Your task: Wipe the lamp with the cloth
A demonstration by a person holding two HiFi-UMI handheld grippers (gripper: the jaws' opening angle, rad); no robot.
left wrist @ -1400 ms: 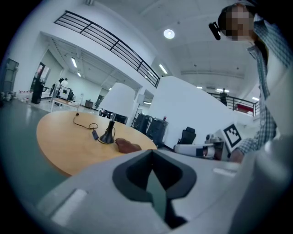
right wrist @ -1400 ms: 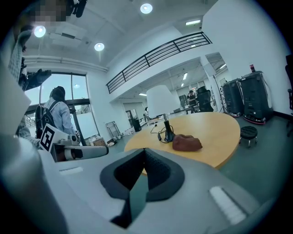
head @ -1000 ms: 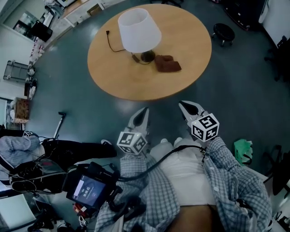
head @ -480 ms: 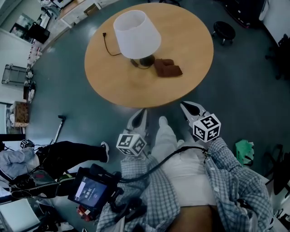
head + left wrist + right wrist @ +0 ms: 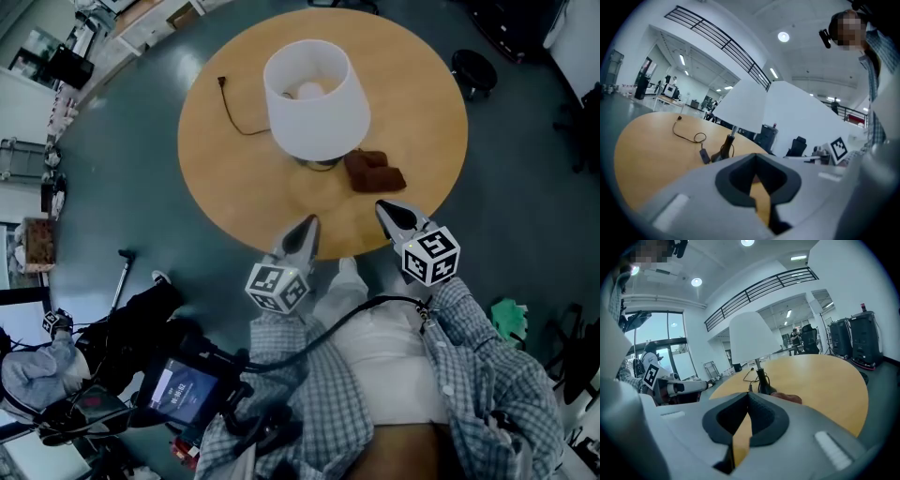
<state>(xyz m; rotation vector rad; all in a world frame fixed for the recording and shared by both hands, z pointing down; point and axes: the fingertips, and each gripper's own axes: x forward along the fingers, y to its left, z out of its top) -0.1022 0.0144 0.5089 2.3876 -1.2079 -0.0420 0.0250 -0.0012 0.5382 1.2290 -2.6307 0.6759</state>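
Plainly, the left tongs (image 5: 304, 228) and right tongs (image 5: 389, 212) were closed tight and empty over the near edge of the surface (image 5: 230, 164); the cloth (image 5: 375, 172) lay just right of the lamp (image 5: 316, 101).

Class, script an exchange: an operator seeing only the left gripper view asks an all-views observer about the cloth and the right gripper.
Operator: I see the lamp but no cloth. Where is it?
Observer: The head view shows the brown cloth crumpled on the table, close beside the lamp's base, on the right gripper's side.
Operator: Is the right gripper holding anything?
Observer: No. Its own view shows its jaws shut, nothing between them.
Operator: Is it at the cloth?
Observer: No; the head view shows its tip short of the cloth.
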